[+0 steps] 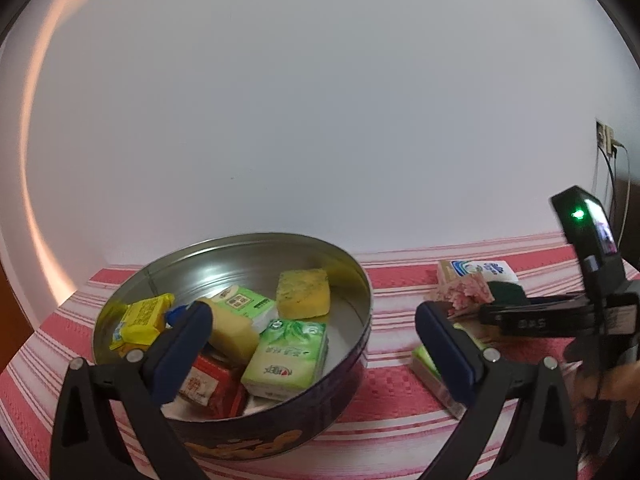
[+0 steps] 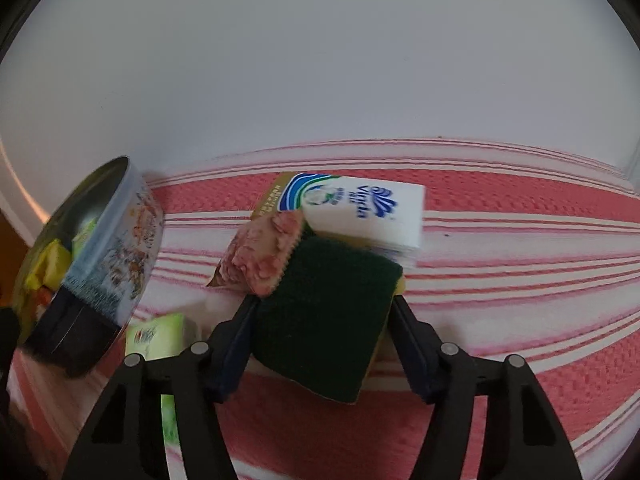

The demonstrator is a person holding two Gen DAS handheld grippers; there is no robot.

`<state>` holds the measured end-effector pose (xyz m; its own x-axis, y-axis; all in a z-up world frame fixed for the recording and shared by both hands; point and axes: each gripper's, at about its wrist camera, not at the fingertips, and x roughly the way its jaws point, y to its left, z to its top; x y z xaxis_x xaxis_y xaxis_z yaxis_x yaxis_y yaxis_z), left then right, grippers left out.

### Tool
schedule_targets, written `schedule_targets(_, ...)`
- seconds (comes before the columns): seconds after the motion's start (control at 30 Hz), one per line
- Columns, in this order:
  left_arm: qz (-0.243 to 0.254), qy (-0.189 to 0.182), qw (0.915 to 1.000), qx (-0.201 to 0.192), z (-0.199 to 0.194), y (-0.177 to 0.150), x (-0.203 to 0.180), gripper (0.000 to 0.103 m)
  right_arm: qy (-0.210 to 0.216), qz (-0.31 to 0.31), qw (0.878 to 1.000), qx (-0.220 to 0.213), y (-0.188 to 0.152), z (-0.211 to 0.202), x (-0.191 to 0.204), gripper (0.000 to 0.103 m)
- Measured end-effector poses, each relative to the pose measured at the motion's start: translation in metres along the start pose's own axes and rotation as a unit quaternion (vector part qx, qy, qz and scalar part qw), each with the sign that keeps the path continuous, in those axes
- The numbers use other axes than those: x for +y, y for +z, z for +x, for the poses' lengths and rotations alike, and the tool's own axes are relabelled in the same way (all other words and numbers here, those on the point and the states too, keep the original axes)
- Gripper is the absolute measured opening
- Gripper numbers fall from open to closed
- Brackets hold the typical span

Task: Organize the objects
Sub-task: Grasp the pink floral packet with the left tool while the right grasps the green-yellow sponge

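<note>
right tool (image 2: pixel 322 312) clamped on the green-topped sponge (image 2: pixel 326 300) mid-tabletop, near the far edge; left tool (image 1: pixel 314 334) jaws apart, holding nothing, poised over the round tin (image 1: pixel 352 272) toward the left edge. risk: pink packet (image 2: pixel 266 254) & white tissue pack (image 2: pixel 368 210) touch the sponge, so a lift could drag them w/ it; a soft sponge may also slip.

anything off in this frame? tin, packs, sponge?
Tin sits tipped: its rim slopes and the packs inside lie jumbled. Outside it, the pink packet leans on the white tissue pack, overlapping the green sponge between the right tool's fingers. Nothing spilled or damaged.
</note>
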<state>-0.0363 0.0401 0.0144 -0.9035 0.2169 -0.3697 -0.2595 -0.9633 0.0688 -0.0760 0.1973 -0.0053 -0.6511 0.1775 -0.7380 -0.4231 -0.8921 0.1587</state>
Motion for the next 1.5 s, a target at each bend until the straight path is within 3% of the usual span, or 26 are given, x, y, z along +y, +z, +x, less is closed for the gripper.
schedule_targets(0.23, 0.018, -0.039, 0.999, 0.012, -0.002, 0.0, -0.017, 0.103, 0.014, 0.029, 0.999, -0.02, -0.018, -0.031, -0.055, 0.065)
schedule_targets(0.33, 0.035, -0.045, 0.9984, 0.005, -0.006, 0.008, -0.04, 0.102, 0.028, 0.053, 0.998, -0.034, -0.014, -0.042, -0.071, 0.065)
schedule_targets(0.43, 0.04, -0.083, 0.9956, 0.019, -0.001, 0.025, -0.071, 0.102, 0.035, 0.073, 0.995, -0.061, -0.012, -0.055, -0.082, 0.066)
schedule_targets(0.53, 0.052, -0.11, 0.9902, 0.068, 0.024, 0.04, -0.108, 0.102, 0.027, 0.075, 0.993, -0.088, -0.01, -0.064, -0.087, 0.066)
schedule_targets(0.67, 0.069, -0.09, 0.9831, 0.143, 0.07, 0.048, -0.147, 0.096, 0.023, 0.084, 0.991, -0.103, -0.012, -0.071, -0.098, 0.066)
schedule_targets(0.77, 0.049, -0.073, 0.9732, 0.213, 0.105, 0.045, -0.155, 0.094, 0.033, 0.101, 0.989, -0.104, -0.013, -0.072, -0.106, 0.066)
schedule_targets(0.83, 0.034, -0.057, 0.9671, 0.246, 0.122, 0.041, -0.155, 0.085, 0.037, 0.105, 0.988, -0.106, -0.013, -0.075, -0.109, 0.066)
schedule_targets(1.0, 0.021, -0.03, 0.9524, 0.303, 0.149, 0.024, -0.154, 0.081, 0.047, 0.102, 0.988, -0.11, -0.012, -0.078, -0.107, 0.066)
schedule_targets(1.17, 0.01, -0.024, 0.9523, 0.304, 0.152, 0.018, -0.151, 0.087, 0.047, 0.105, 0.986, -0.117, -0.015, -0.084, -0.111, 0.066)
schedule_targets(1.23, 0.0, -0.041, 0.9535, 0.299, 0.149, 0.016, -0.15, 0.077, 0.046, 0.107, 0.986, -0.117, -0.015, -0.084, -0.113, 0.066)
schedule_targets(1.3, -0.005, -0.056, 0.9528, 0.298, 0.148, 0.016, -0.148, 0.057, 0.044, 0.11, 0.986, -0.116, -0.012, -0.08, -0.11, 0.066)
schedule_targets(1.43, -0.029, -0.08, 0.9527, 0.292, 0.138, 0.016, -0.145, 0.054, 0.04, 0.107, 0.986, -0.122, -0.013, -0.08, -0.11, 0.066)
schedule_targets(1.5, -0.049, -0.101, 0.9563, 0.27, 0.123, 0.018, -0.14, 0.054, 0.035, 0.104, 0.986, -0.125, -0.014, -0.083, -0.114, 0.066)
